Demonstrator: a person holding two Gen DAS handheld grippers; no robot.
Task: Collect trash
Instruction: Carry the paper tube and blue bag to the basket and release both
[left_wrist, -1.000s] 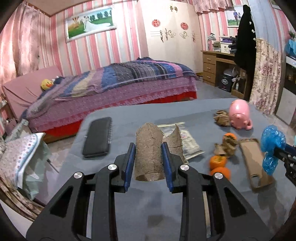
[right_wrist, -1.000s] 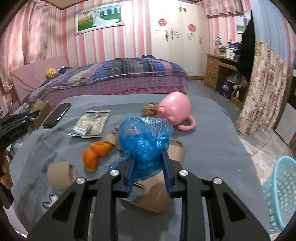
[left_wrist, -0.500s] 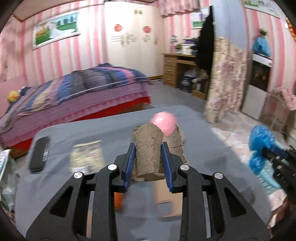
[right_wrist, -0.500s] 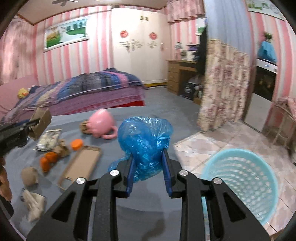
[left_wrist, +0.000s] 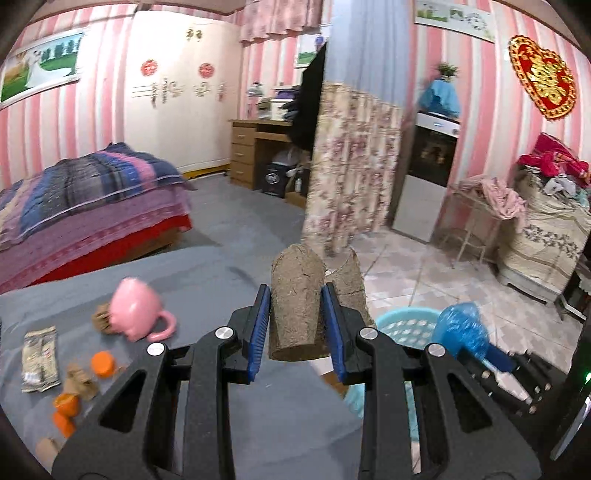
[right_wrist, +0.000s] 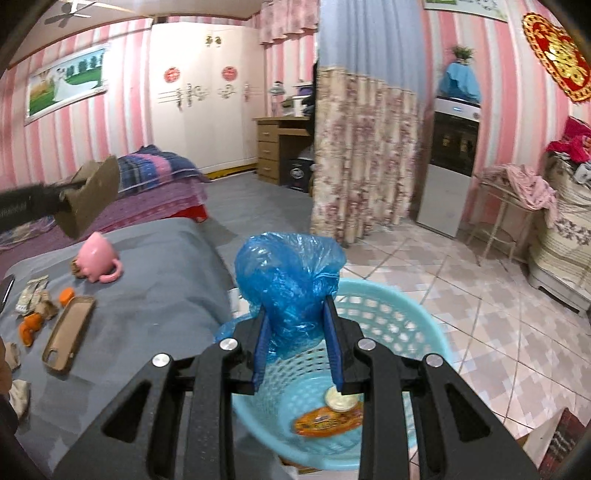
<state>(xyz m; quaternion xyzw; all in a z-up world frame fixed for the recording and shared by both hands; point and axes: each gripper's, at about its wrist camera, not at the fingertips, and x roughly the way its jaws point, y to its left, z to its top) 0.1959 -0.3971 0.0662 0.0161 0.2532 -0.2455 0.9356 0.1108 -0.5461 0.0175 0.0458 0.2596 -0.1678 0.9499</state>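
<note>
You hold two pieces of trash, one per gripper: your right gripper is clamped on a crumpled blue plastic bag, which hangs directly above the round turquoise lattice basket on the tiled floor, and your left gripper is clamped on a brown, rough fibre-pulp cup piece, held upright over the edge of the grey-covered table. The basket already contains two things, an orange wrapper and a pale round lid. Both grippers point forward and level, the left one higher and to the left of the right. On the table lie one pink pig-shaped mug, one brown phone case, one printed foil packet, several orange peel pieces and some brown scraps. The basket stands just beside the table's right edge, with open tiled floor beyond it toward the floral curtain.
</note>
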